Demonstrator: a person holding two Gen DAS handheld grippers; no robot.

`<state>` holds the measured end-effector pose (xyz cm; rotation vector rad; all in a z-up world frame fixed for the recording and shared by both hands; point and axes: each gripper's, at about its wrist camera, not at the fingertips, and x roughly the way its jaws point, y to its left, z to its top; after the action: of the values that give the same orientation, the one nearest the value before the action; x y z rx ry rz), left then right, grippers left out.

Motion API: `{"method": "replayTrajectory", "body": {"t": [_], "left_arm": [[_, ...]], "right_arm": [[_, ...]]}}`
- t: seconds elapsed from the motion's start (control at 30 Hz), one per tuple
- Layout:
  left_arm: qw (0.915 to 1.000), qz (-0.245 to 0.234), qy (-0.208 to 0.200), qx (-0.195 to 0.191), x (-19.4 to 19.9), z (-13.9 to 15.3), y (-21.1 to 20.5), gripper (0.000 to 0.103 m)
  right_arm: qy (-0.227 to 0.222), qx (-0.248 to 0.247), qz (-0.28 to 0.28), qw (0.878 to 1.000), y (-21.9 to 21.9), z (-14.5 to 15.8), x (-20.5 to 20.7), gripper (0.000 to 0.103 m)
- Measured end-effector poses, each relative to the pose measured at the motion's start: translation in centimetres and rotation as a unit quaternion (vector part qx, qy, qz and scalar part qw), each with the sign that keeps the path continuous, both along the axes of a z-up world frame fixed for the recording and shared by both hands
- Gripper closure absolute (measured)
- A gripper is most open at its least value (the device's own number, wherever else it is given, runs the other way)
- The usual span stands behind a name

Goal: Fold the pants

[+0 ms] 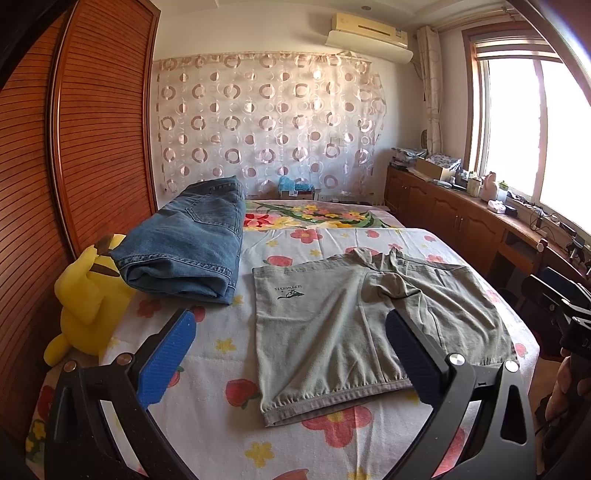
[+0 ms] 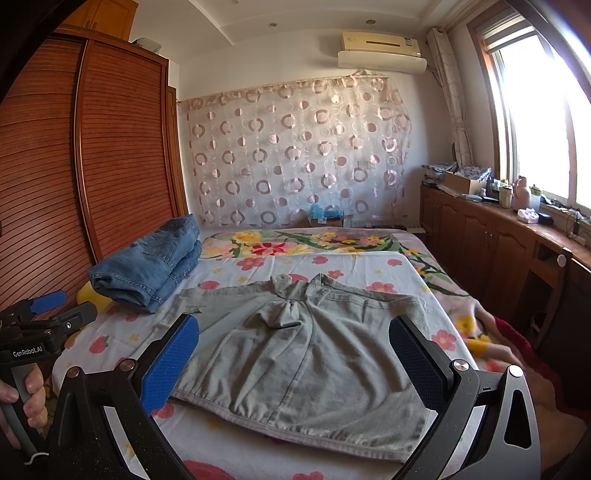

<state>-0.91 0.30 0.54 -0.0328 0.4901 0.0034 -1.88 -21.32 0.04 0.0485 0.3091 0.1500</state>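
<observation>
The left gripper [image 1: 290, 343] stood wide open, its two blue-padded fingers [image 1: 168, 356] spread far apart and holding nothing — they hung above the near part of the bed [image 1: 207, 417], the right-hand pad over the near right part of the grey shorts [image 1: 354, 325], though whether it touched the cloth could not be told. The right gripper [image 2: 293, 354] was likewise spread to its full width and empty, its fingers [image 2: 170, 363] framing the same shorts from the near side, one pad over the near left corner and the other over the right edge. The shorts lay flat on the flowered bedsheet, hems toward the near edge and the waistband far, with the cloth bunched at the crotch. On the left leg a small dark logo with the word "SEPTWOLVES" read upside down in the left wrist view. In the right wrist view the left gripper's body showed at the near left, marked "GenRobot.AI" in white, gripped by the person's left hand [image 2: 31, 397]. A folded pair of blue jeans [image 1: 188, 240] sat on the far left of the bed, well apart from the shorts, its near end resting against a yellow plush toy [image 1: 86, 306]. An air conditioner [image 1: 369, 31] hung on the far wall above a circle-patterned curtain [image 1: 266, 122]
</observation>
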Motion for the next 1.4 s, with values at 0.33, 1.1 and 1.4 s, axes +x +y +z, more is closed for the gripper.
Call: {"method": "replayTrajectory", "body": {"t": [0.33, 1.1, 1.4], "left_arm": [[1.0000, -0.001, -0.003, -0.001, -0.12, 0.04, 0.06, 0.000], [1.0000, -0.001, -0.008, -0.004, -0.30, 0.38, 0.14, 0.000], [1.0000, -0.001, -0.009, -0.004, -0.41, 0.38, 0.17, 0.000]], "right_arm": [[-0.005, 0.003, 0.001, 1.000, 0.05, 0.08, -0.17, 0.000], [-0.006, 0.005, -0.002, 1.000, -0.01, -0.01, -0.38, 0.000], [-0.005, 0.005, -0.003, 1.000, -0.06, -0.03, -0.39, 0.000]]}}
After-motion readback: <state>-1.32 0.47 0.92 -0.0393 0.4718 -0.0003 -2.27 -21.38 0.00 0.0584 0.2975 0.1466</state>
